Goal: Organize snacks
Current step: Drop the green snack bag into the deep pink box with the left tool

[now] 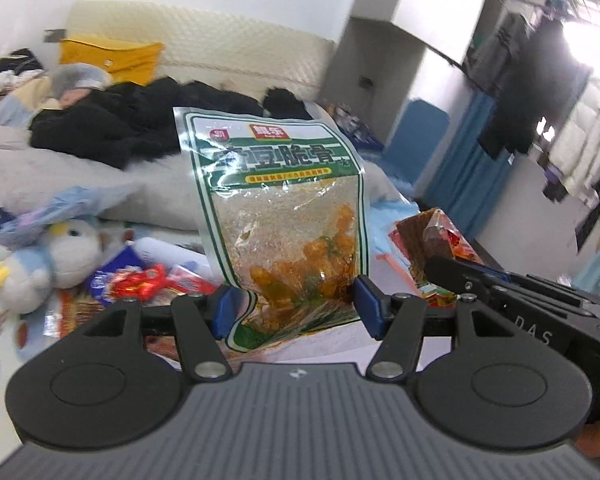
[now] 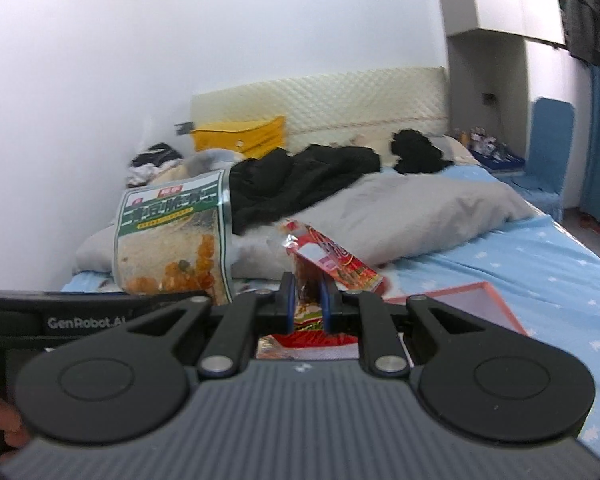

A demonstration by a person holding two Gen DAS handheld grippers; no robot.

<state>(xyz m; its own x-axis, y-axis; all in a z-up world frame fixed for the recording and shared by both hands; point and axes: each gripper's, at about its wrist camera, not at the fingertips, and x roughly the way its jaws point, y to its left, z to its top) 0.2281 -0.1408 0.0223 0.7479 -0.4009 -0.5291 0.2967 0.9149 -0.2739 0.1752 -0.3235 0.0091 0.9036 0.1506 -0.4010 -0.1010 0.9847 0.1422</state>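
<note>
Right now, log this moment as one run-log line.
left gripper: holds green snack pouch upright | right gripper: shut on red snack packet | pink tray: on bed, beside right gripper

White wall (image 2: pixel 100 60), quilted headboard (image 2: pixel 340 96), bed w/ blue sheet (image 2: pixel 520 264), bright window (image 1: pixel 588 40)

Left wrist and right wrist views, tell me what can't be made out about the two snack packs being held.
- Green-bordered pouch: in the left view, the left claw covers its bottom edge; the printed characters are blurred.
- Red snack pack: in the right view, the right claw hides its lower part; the label is too blurred to read.
- Pink-rimmed box: the claw's linkage cuts off its near side, so its contents are unseen.
</note>
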